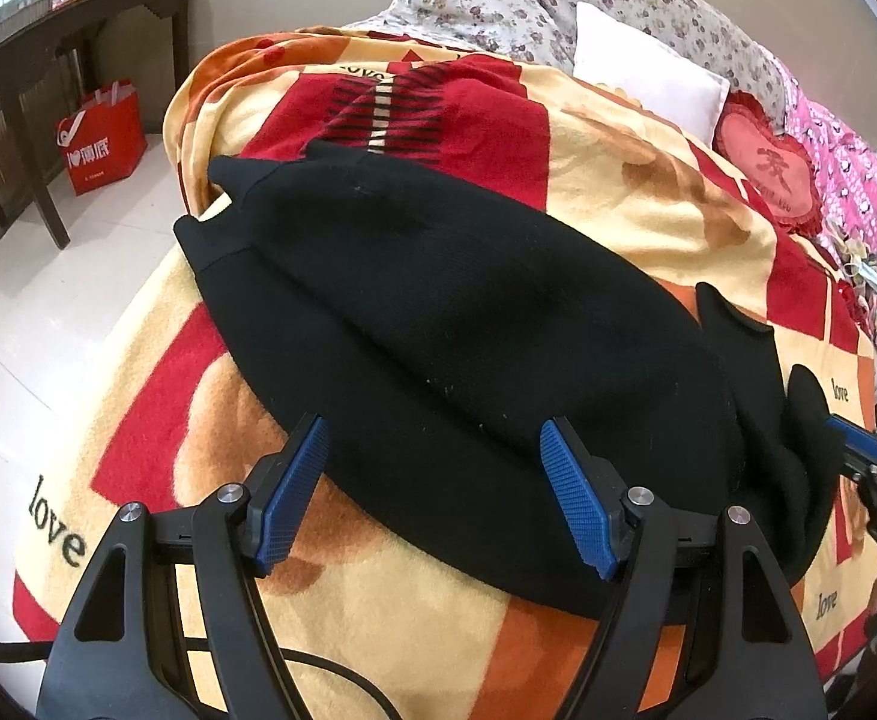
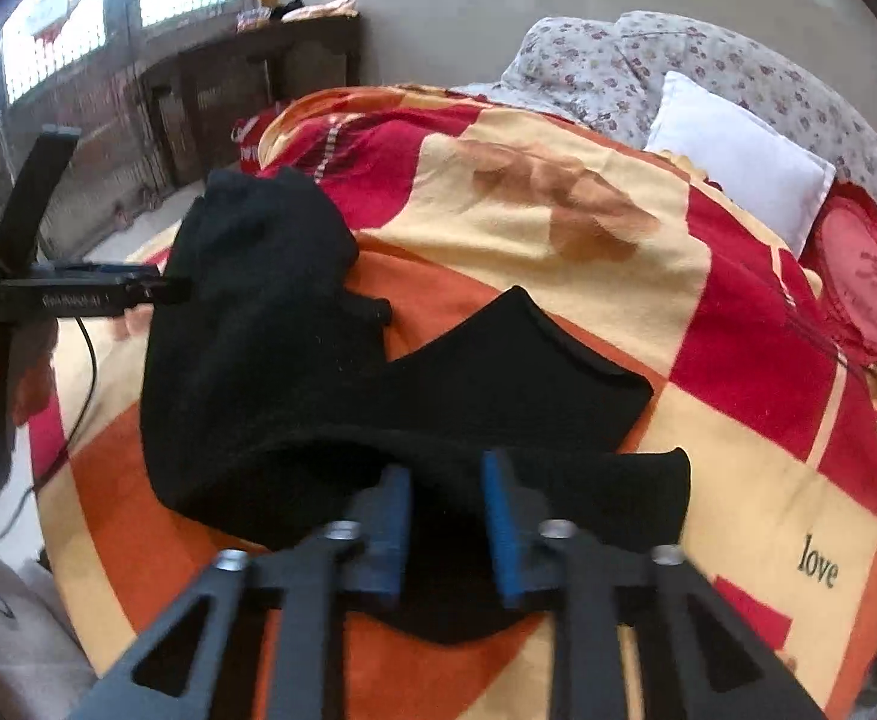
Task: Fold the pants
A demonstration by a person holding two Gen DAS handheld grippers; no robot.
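Left gripper (image 1: pixel 432 492): black skeletal linkage arms with triangular cut-outs, silver pivot screws, blue cross-hatched rubber pads (image 1: pixel 576 498), black cable (image 1: pixel 342 672) trailing beneath. Right gripper (image 2: pixel 447 525): identical black arms, silver screws, blue pads. White lettering marks the left gripper's side.

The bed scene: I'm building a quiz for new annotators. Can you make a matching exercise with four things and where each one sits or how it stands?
Things:
1. black pants
2. white pillow
3. red shopping bag
4. left gripper

Places or states:
A. on the floor by the dark table
B. open, at the pants' near edge
C. spread on the blanket
D. near the head of the bed

Pairs: 1-C, 2-D, 3-A, 4-B
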